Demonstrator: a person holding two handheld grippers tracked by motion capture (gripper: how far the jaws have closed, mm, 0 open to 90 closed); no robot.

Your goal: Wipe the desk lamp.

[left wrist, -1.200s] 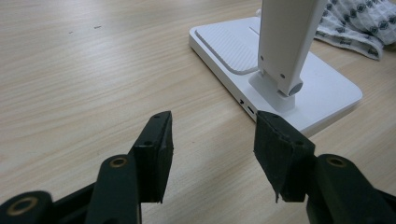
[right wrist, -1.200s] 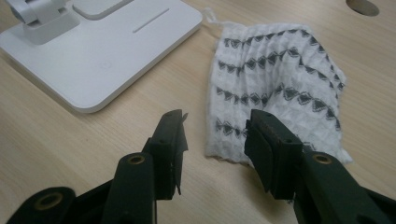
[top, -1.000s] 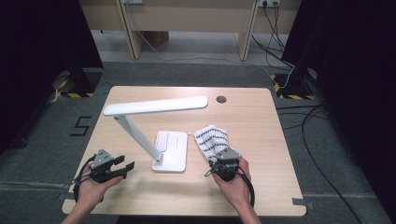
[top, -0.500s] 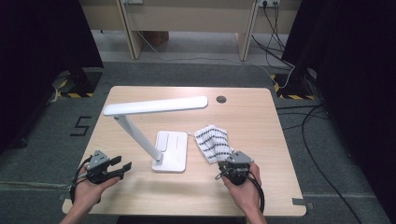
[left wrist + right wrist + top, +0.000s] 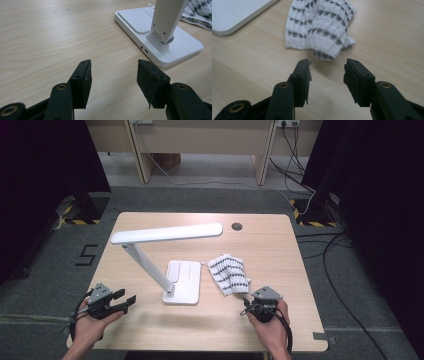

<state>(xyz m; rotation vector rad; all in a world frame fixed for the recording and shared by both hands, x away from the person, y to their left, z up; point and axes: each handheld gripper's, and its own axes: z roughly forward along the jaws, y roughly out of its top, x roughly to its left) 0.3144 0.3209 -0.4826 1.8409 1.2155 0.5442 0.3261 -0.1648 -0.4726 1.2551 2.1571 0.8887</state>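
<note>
Right gripper (image 5: 248, 306) sits at the near right of the wooden table (image 5: 280, 250), jaws wide with nothing between them, pointing at the patterned white cloth (image 5: 229, 273) just beyond its tips, not touching. The cloth lies crumpled right of the white desk lamp (image 5: 170, 257), close beside its base. Left gripper (image 5: 126, 300) is at the near left corner, jaws wide and empty, aimed toward the lamp base.

White cloth (image 5: 229, 273) with dark zigzag stripes; white lamp (image 5: 170, 265).
</note>
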